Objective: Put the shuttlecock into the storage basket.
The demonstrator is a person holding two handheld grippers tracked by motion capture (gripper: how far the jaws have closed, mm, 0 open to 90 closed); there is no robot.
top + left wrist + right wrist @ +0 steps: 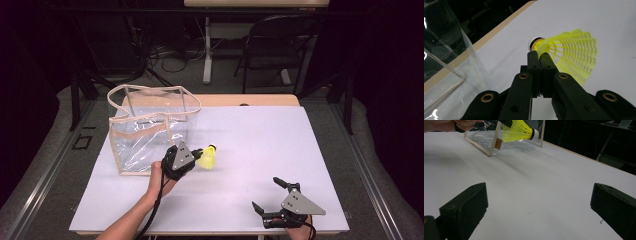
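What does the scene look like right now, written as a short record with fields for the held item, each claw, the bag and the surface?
held item: yellow shuttlecock, net skirt with a white cork tip
left claw: shut on the shuttlecock's skirt near the cork, held above the table beside the bag
right claw: open, nothing between its jaws, low at the near right of the table
bag: clear plastic bag with beige trim, standing upright, top open, at the table's left
surface: white table, wooden far edge
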